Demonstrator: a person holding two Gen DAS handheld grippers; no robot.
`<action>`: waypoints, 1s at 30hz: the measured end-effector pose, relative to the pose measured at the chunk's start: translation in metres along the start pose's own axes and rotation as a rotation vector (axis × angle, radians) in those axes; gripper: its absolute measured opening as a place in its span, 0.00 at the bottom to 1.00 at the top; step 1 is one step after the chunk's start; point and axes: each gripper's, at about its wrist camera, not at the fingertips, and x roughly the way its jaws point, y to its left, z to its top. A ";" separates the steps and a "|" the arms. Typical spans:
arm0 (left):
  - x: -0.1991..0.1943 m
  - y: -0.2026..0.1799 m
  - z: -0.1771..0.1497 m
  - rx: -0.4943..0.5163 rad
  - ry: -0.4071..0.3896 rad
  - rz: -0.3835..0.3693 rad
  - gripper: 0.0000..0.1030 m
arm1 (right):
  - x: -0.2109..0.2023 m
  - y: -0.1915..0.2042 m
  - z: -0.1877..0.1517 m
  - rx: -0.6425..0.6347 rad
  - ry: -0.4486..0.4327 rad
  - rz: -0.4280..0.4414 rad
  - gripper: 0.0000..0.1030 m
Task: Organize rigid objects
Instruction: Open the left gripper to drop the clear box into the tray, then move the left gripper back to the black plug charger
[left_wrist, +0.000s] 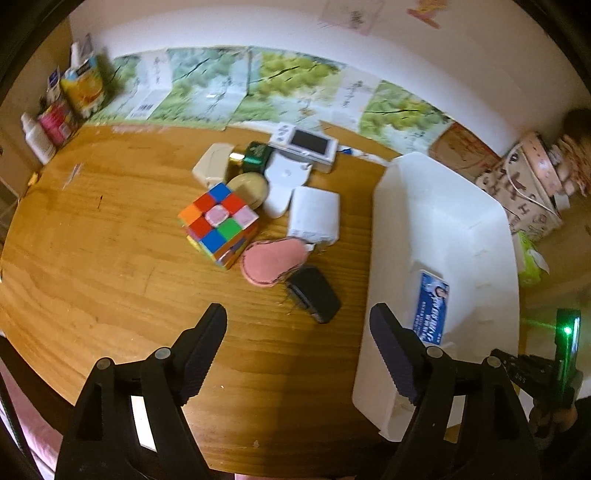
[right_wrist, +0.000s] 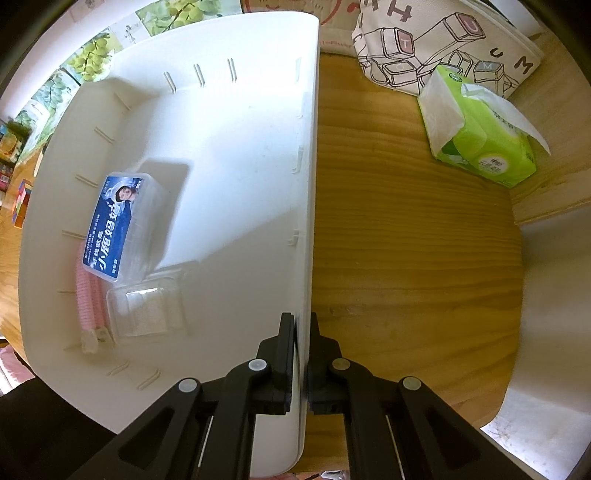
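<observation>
My left gripper (left_wrist: 297, 343) is open and empty above the wooden table, just short of a black charger (left_wrist: 314, 293). Behind it lie a pink pouch (left_wrist: 273, 260), a colour cube (left_wrist: 218, 221), a white box (left_wrist: 314, 214) and other small items. The white bin (left_wrist: 443, 229) stands to the right. My right gripper (right_wrist: 302, 325) is shut on the bin's right wall (right_wrist: 308, 184). Inside the bin lie a blue-labelled clear box (right_wrist: 118, 225), a small clear case (right_wrist: 146, 312) and a pink striped item (right_wrist: 88, 295).
A green tissue pack (right_wrist: 476, 129) and a printed canvas bag (right_wrist: 436, 40) lie right of the bin. Bottles and cartons (left_wrist: 66, 99) stand at the table's far left corner. Grape posters (left_wrist: 280, 85) line the wall behind.
</observation>
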 end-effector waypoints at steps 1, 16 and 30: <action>0.003 0.004 -0.001 -0.014 0.007 0.001 0.82 | 0.001 0.000 0.002 -0.001 0.001 -0.001 0.05; 0.042 0.035 -0.003 -0.107 0.096 0.029 0.83 | 0.003 0.008 0.010 -0.009 0.020 -0.017 0.06; 0.070 0.058 0.014 -0.176 0.145 0.010 0.83 | 0.004 0.003 0.018 0.014 0.038 -0.023 0.07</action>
